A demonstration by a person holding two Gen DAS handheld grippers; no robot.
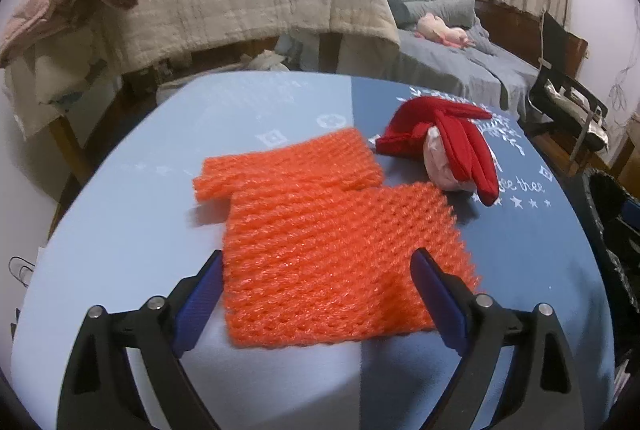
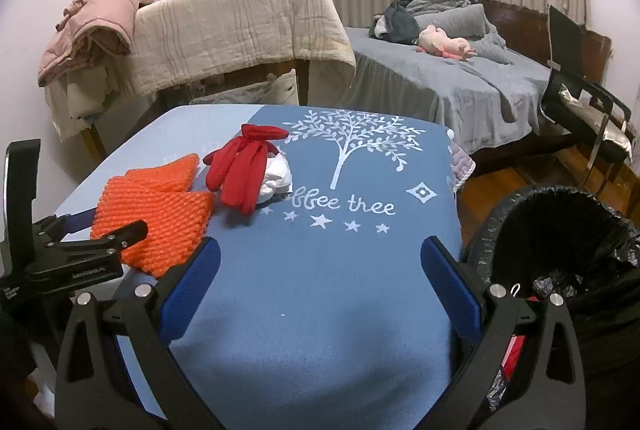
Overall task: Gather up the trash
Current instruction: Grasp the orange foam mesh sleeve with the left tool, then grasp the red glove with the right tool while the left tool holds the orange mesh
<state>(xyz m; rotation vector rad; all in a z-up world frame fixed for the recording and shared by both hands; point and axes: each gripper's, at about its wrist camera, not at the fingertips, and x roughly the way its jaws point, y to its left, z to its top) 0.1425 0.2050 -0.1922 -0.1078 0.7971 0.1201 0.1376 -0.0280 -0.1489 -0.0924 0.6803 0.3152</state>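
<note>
Two orange foam nets lie on the blue table: a large one (image 1: 332,262) (image 2: 154,226) near me and a smaller one (image 1: 288,166) (image 2: 168,172) behind it. A red bow (image 1: 452,146) (image 2: 244,166) rests over a crumpled white wad (image 1: 440,166) (image 2: 276,176). My left gripper (image 1: 318,290) is open, its blue pads either side of the large net's near edge; it also shows in the right wrist view (image 2: 100,230). My right gripper (image 2: 320,282) is open and empty over bare tablecloth.
A bin with a black liner (image 2: 560,242) (image 1: 616,222) stands at the table's right edge. Beyond the table (image 2: 320,330) are a blanket-draped rack (image 2: 240,26), a bed (image 2: 460,78) and a black chair (image 2: 584,110).
</note>
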